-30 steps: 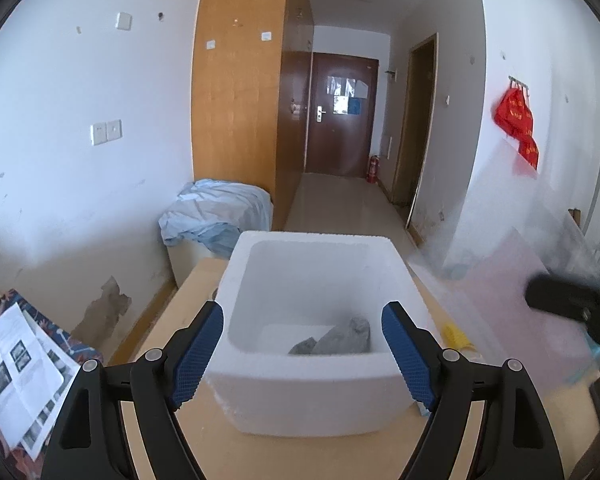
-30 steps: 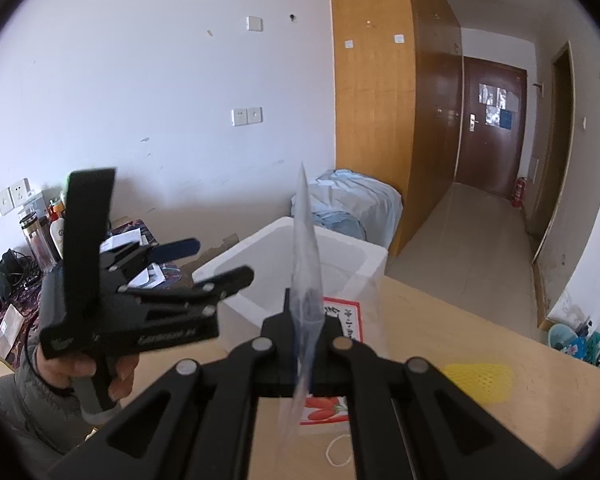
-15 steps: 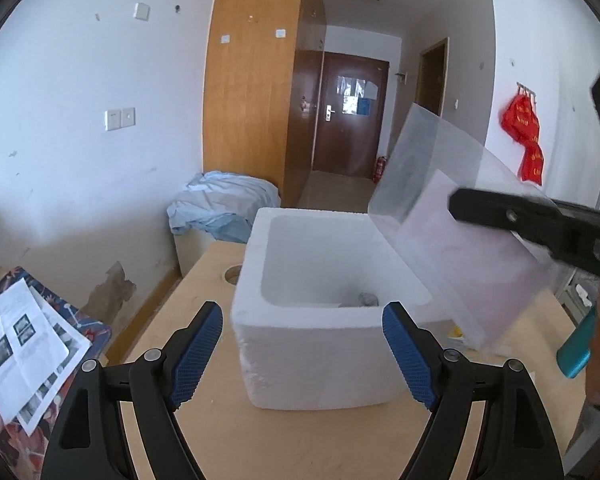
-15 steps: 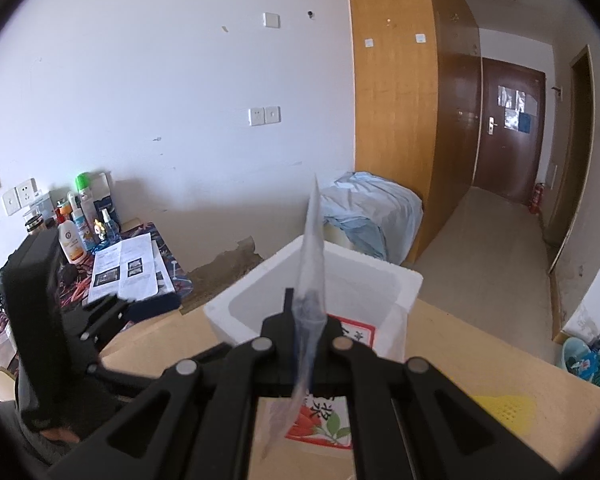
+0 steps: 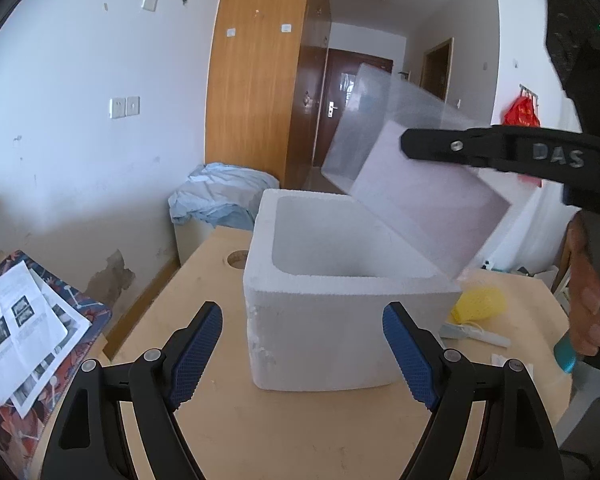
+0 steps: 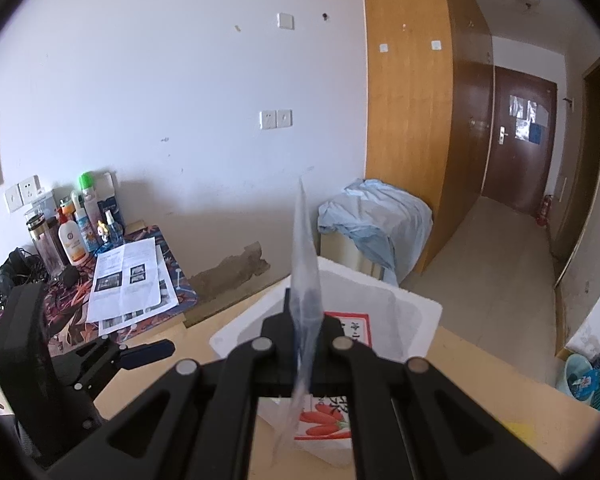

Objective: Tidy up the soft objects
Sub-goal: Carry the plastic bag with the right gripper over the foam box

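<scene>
L gripper open, holding nothing, just in front of the foam box on the tabletop. R gripper clamped on a clear plastic bag, which hangs tilted over the box's right rim, w/ its lower edge at the opening. Not in yet, so drop is pending. Box interior hidden from here. Yellow mesh lies right of box, prob. next. Task looks partway.
</scene>
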`<action>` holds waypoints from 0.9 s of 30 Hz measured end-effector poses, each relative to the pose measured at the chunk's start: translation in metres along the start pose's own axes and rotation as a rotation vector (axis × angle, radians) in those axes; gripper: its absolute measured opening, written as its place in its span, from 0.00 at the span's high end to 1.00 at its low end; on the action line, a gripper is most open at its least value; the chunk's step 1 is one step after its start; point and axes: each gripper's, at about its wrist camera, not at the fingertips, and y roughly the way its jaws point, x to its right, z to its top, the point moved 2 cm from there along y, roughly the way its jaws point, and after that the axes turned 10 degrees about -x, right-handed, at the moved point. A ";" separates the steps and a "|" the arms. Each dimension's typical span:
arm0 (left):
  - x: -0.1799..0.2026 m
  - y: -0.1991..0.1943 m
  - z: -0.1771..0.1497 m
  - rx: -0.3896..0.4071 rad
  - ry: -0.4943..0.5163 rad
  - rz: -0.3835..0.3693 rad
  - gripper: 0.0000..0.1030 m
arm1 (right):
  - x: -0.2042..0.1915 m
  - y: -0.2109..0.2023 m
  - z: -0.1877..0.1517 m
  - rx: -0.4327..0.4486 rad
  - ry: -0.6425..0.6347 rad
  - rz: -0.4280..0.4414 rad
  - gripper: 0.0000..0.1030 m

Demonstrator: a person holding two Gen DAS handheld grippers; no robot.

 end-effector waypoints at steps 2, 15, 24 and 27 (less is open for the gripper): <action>0.000 -0.001 -0.001 0.003 0.000 0.000 0.19 | 0.000 0.008 0.000 -0.024 -0.002 0.000 0.96; 0.001 -0.005 -0.006 0.003 -0.001 -0.011 0.19 | 0.004 0.037 -0.009 -0.125 0.005 0.003 0.96; 0.000 -0.007 -0.010 0.001 -0.009 -0.004 0.19 | 0.008 0.050 -0.004 -0.144 0.013 0.028 0.96; 0.004 -0.010 -0.011 0.001 -0.011 -0.001 0.19 | 0.008 0.057 -0.009 -0.168 0.014 0.022 0.95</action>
